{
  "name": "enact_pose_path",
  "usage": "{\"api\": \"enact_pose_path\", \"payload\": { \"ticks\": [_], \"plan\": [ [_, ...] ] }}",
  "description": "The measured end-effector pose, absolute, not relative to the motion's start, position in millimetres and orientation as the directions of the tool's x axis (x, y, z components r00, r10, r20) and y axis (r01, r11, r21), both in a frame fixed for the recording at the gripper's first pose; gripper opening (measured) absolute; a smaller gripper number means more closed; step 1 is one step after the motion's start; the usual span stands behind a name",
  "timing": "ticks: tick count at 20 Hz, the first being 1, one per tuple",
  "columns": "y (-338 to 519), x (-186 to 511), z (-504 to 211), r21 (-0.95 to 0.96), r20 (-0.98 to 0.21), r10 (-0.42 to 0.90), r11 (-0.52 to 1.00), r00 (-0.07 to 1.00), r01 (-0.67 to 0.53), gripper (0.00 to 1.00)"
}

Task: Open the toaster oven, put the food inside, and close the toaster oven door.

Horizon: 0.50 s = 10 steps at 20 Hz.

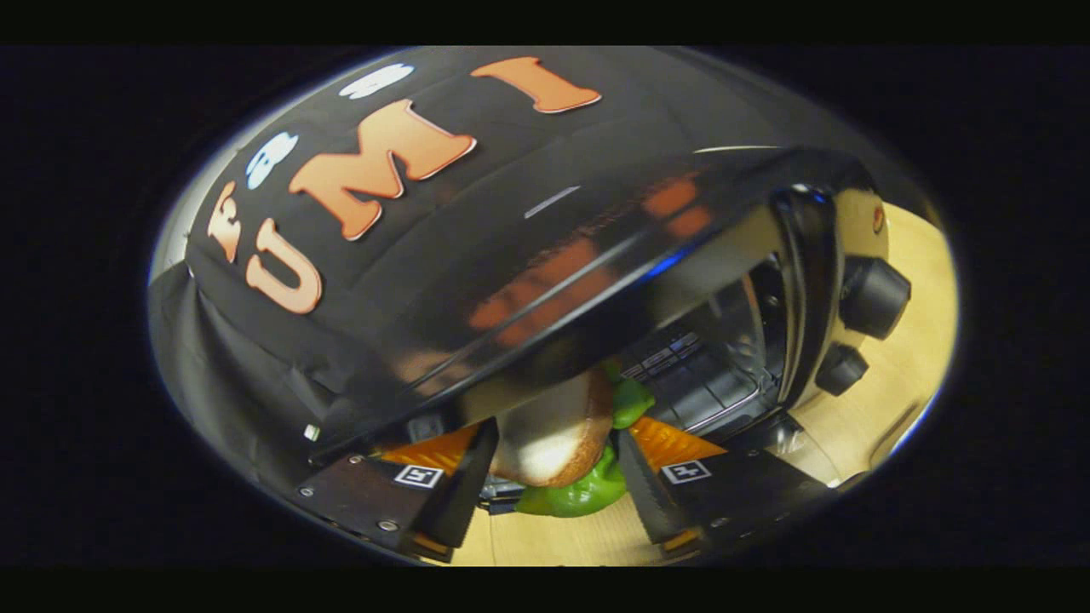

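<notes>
While we carry the sandwich between the 2 fingers, the gripper is clenched on it: the bread faces us and green lettuce bulges out below and at the far side. Just ahead sits the toaster oven, seen tilted, its glossy black top looming over the food, its mouth open with the wire rack showing inside, and 2 knobs beyond on the front panel. We judge the step to be the insertion. To do it well, we should level the gripper, keep the sandwich under the top edge, slide it straight onto the rack, and loosen the fingers only once it rests there, since soft bread may sag or shed its filling
</notes>
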State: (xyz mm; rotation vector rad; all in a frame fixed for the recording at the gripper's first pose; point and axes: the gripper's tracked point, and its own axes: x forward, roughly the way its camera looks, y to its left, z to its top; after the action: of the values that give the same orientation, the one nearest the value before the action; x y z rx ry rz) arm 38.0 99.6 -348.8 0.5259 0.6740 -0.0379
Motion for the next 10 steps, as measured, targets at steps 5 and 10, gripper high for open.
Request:
{"api": "enact_pose_path", "payload": {
  "ticks": [5,10],
  "plan": [
    [97.4,4.0,-345.0,0.47,-0.708,0.204,0.851,0.677,0.235,0.94],
    [72.5,-36.1,-327.4,0.371,-0.735,0.204,0.919,0.647,0.132,0.97]
  ]
}}
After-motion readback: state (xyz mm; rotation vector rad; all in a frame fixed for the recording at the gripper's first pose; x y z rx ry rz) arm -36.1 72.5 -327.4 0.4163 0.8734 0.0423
